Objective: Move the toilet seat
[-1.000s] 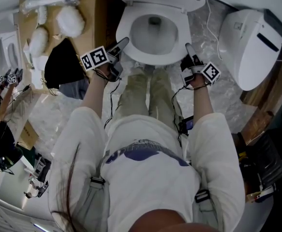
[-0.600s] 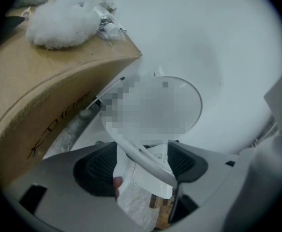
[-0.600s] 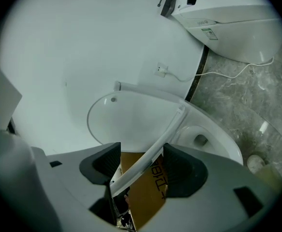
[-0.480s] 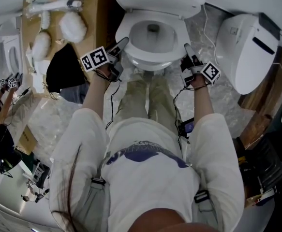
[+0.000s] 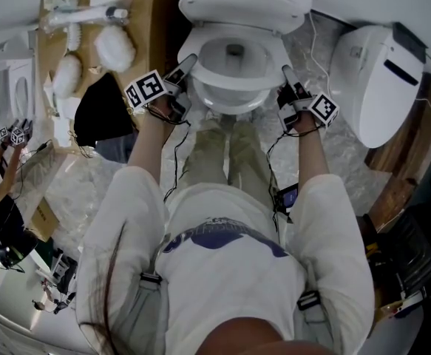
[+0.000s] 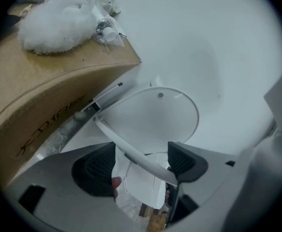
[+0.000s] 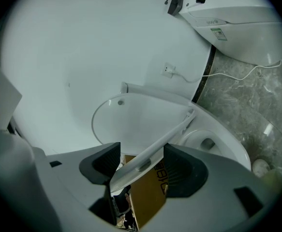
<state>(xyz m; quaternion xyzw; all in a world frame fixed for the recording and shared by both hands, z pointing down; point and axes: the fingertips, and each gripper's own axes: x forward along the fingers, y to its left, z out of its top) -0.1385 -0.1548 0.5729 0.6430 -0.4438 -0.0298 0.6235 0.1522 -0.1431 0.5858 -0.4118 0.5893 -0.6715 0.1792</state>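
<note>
I stand at a white toilet. Its seat ring is tilted up off the bowl. My left gripper holds the ring's left side and my right gripper its right side. In the left gripper view the seat's rim slants across the gap of the left gripper, touching both pads, with the lid behind. In the right gripper view the rim lies the same way between the pads of the right gripper.
A second white toilet unit lies on the marble floor at the right, a cable running beside it. A cardboard box with white fluffy items stands at the left, a black bag below it. Another person's grippers show far left.
The seat ring has come up a little with both grippers on it and looks more foreshortened. The grippers keep their places on its two sides.
</note>
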